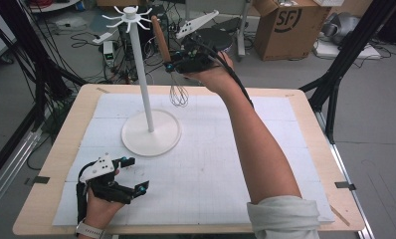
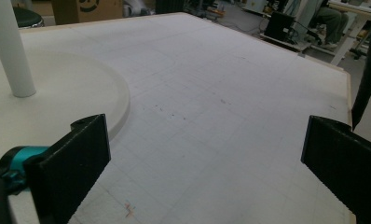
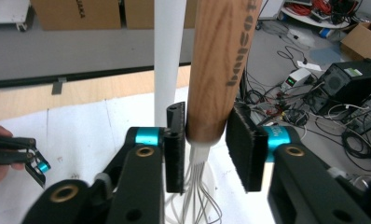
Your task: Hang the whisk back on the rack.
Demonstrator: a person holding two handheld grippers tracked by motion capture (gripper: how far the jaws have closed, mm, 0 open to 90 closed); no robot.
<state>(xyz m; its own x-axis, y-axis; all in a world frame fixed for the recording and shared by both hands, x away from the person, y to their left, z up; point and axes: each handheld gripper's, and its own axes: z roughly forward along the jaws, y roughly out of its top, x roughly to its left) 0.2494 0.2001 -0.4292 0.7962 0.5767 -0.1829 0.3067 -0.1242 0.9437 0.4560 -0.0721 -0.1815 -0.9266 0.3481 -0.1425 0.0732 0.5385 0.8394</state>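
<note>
A whisk with a brown wooden handle [image 1: 160, 38] and a wire head [image 1: 179, 93] hangs upright above the table's far side, held by my right gripper [image 1: 172, 65]. In the right gripper view both pads clamp the bottom of the handle [image 3: 218, 70], and the wires [image 3: 197, 196] fan out below. A white stand has a tall pole [image 1: 141, 64], hook arms at its top [image 1: 130, 15] and a round base [image 1: 151, 132]; the whisk hangs just right of the pole [image 3: 169, 51]. My left gripper [image 1: 137, 174] rests low at the near left, open and holding nothing, with the stand's base [image 2: 58, 98] ahead to its left.
A white gridded mat [image 1: 211, 159] covers the wooden table [image 1: 66, 129]. Cardboard boxes [image 1: 288, 25], cables and black frame legs [image 1: 345, 55] stand on the floor beyond the far edge. In the right gripper view the other hand's gripper [image 3: 20, 156] shows at far left.
</note>
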